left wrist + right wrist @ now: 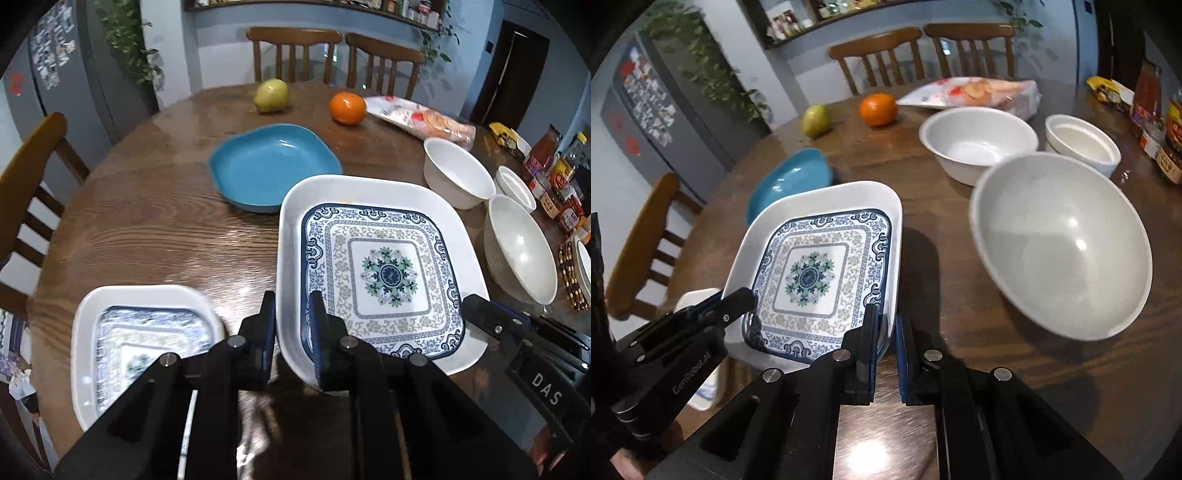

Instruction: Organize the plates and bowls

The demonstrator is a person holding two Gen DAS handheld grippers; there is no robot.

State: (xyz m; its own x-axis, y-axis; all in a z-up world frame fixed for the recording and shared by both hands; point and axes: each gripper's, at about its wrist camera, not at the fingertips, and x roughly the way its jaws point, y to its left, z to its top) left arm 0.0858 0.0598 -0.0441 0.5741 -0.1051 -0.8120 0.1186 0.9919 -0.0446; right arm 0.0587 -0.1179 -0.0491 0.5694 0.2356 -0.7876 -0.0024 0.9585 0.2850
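A square white plate with a blue floral pattern (384,273) (812,273) is held between both grippers. My left gripper (291,299) is shut on its left rim; it shows in the right wrist view as a black finger (742,295). My right gripper (888,314) (476,306) is shut on the plate's right rim. A matching patterned plate (144,343) (694,295) lies at the near left of the wooden table (147,221). A blue plate (273,166) (790,181) sits behind. A large white bowl (1060,243) (517,251), a medium bowl (975,144) (454,170) and a small bowl (1082,142) (515,184) stand to the right.
A pear (271,94), an orange (347,107) and a snack bag (421,118) lie at the table's far side. Jars and bottles (554,173) crowd the right edge. Wooden chairs stand behind (295,51) and at the left (33,184).
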